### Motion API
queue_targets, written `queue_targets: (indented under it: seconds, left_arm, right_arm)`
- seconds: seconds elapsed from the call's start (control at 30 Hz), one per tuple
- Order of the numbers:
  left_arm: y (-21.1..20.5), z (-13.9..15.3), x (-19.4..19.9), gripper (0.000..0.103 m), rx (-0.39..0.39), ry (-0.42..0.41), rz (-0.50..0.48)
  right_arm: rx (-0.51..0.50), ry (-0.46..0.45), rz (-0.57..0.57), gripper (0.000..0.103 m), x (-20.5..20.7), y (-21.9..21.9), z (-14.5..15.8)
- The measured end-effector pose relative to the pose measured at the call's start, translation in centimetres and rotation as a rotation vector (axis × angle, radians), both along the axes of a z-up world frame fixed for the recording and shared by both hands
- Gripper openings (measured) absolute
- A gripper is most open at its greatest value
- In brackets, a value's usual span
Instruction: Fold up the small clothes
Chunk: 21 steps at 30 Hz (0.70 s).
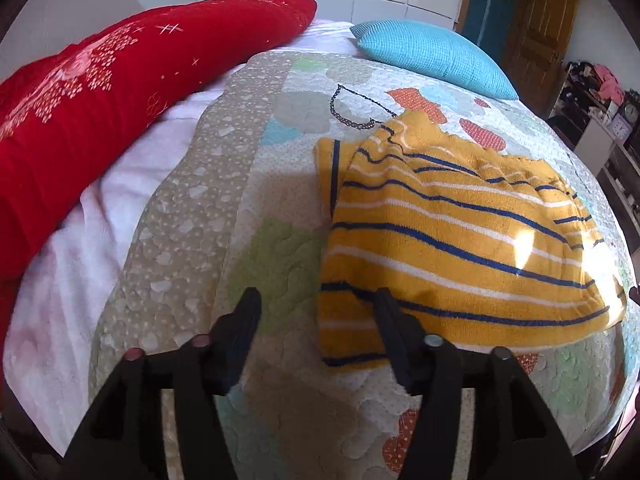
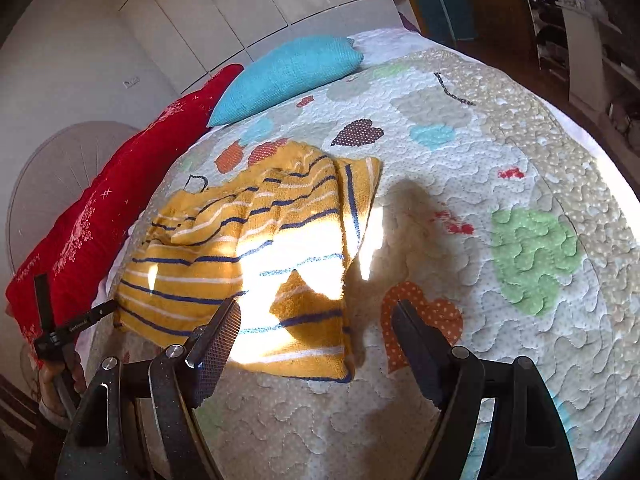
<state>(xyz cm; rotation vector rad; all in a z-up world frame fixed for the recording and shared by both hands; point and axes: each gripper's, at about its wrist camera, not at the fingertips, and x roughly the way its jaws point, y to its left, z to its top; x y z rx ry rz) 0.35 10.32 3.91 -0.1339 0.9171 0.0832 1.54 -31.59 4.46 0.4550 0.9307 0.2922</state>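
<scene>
A small yellow knit garment (image 1: 452,232) with navy and white stripes lies partly folded on the patterned quilt (image 1: 248,216). My left gripper (image 1: 316,300) is open and empty, hovering just above the garment's near left corner; its right finger overlaps the garment's edge. In the right wrist view the same garment (image 2: 248,248) lies ahead and to the left. My right gripper (image 2: 316,316) is open and empty above the garment's near right corner. The left gripper (image 2: 60,332) shows at the far left of that view.
A long red pillow (image 1: 100,104) lies along the left side of the bed and a turquoise cushion (image 1: 436,56) at the far end. The quilt (image 2: 480,208) stretches to the right. Shelves (image 1: 600,120) with clutter and a wooden door (image 1: 540,28) stand beyond the bed.
</scene>
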Motion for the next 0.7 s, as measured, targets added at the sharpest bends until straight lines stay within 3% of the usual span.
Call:
queue_targets:
  seconds: [0.1,0.17,0.23,0.37,0.5,0.7]
  left_arm:
    - [0.4,-1.8,-1.1,0.066,-0.066,0.001,0.053]
    - [0.8,-3.2,-1.6,0.074,-0.105,-0.008,0.092]
    - [0.2,-3.8,-2.0,0.077,-0.065,-0.055,0.106]
    - [-2.0,-4.2,-2.1,0.087,0.097,-0.072,0.117]
    - [-1.0,-4.4,-2.0,0.090,0.044,-0.069,0.124]
    - [-1.2,-4.6,-2.3,0.091,0.050,-0.088,0.125]
  right_arm:
    - [-0.038,-0.029,0.034,0.082,0.2,2.6,1.2]
    - [-0.063,-0.052,0.064,0.082,0.2,4.8,1.6]
    - [-0.104,-0.084,0.091,0.082,0.1,7.3,1.7]
    - [-0.200,-0.130,0.115,0.082,-0.2,12.0,0.6]
    - [-0.258,-0.095,0.132,0.085,0.4,15.2,-2.3]
    - [-0.323,-0.125,0.095,0.096,-0.3,16.6,-3.4]
